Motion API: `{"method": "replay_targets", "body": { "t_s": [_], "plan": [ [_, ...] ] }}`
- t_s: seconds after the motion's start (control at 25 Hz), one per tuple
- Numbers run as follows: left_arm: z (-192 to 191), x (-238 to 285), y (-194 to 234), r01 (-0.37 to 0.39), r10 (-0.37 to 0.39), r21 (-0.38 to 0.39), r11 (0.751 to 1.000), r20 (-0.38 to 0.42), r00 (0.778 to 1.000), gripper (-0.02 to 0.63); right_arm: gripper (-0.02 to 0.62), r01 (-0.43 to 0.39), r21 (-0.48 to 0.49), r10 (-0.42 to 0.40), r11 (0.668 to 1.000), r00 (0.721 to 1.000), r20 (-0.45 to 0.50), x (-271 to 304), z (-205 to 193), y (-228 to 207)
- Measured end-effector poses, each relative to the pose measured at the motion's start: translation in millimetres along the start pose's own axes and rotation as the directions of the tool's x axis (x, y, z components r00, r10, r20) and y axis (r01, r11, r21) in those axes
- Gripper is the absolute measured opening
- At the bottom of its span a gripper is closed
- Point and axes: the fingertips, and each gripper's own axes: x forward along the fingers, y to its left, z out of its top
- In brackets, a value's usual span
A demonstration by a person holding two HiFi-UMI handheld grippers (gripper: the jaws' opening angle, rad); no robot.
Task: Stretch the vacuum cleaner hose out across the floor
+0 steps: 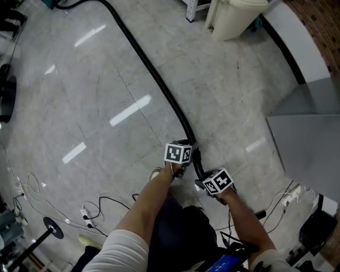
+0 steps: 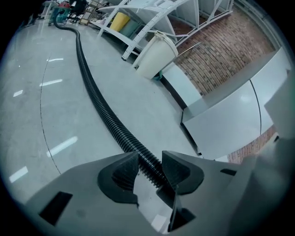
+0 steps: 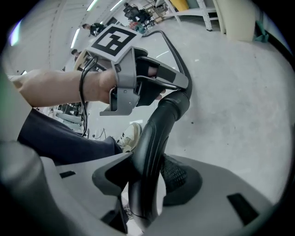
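A black ribbed vacuum hose point(image 1: 154, 74) runs from the far upper left across the pale floor down to my hands. In the left gripper view the hose point(image 2: 99, 106) stretches away toward the far end of the room. My left gripper point(image 2: 150, 168) has both pads against its ribs, just ahead of the smooth end piece. My right gripper point(image 3: 147, 177) is shut on that smooth curved black end tube point(image 3: 159, 124), a little behind the left gripper point(image 3: 177, 85). In the head view the left gripper point(image 1: 190, 144) and right gripper point(image 1: 201, 178) sit close together, low near the floor.
A cream bin point(image 1: 234, 16) stands at the top right beside white shelving point(image 2: 152, 14). Grey panels point(image 1: 308, 143) and a brick wall point(image 2: 221, 46) close off the right. Loose cables point(image 1: 90, 212) lie at the lower left. The person's shoe point(image 3: 131, 133) is near the hose end.
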Motion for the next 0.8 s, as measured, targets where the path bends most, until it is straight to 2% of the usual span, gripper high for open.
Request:
{"method": "replay_targets", "body": {
  "t_s": [0.16, 0.36, 0.56, 0.72, 0.8],
  "plan": [
    [-22.7, 4.5, 6.4, 0.008, -0.006, 0.036, 0.999, -0.045, 0.999, 0.16, 0.175, 0.02, 0.02, -0.02, 1.0, 1.0, -0.007, 16.1, -5.1, -15.8],
    [-39.8, -3.3, 18.4, -0.001, 0.004, 0.048, 0.999, -0.059, 0.998, 0.16, 0.175, 0.034, 0.053, -0.032, 0.998, 0.999, -0.027, 26.4, -34.0, -34.7],
    [-33.3, -19.6, 21.1, -0.004, 0.006, 0.051, 0.999, -0.039, 0.999, 0.16, 0.175, 0.054, 0.069, -0.052, 0.996, 0.998, -0.025, 33.1, -51.6, -47.6],
    [-31.3, -34.0, 19.3, -0.011, 0.012, 0.054, 0.998, -0.022, 1.0, 0.16, 0.176, 0.036, 0.03, -0.036, 0.999, 0.999, -0.017, 43.2, -59.7, -41.9],
    [-27.2, -43.7, 20.8, -0.02, 0.02, 0.054, 0.998, -0.008, 1.0, 0.16, 0.203, 0.046, 0.005, -0.046, 0.999, 0.999, -0.019, 47.4, -57.8, -41.5]
  ]
}}
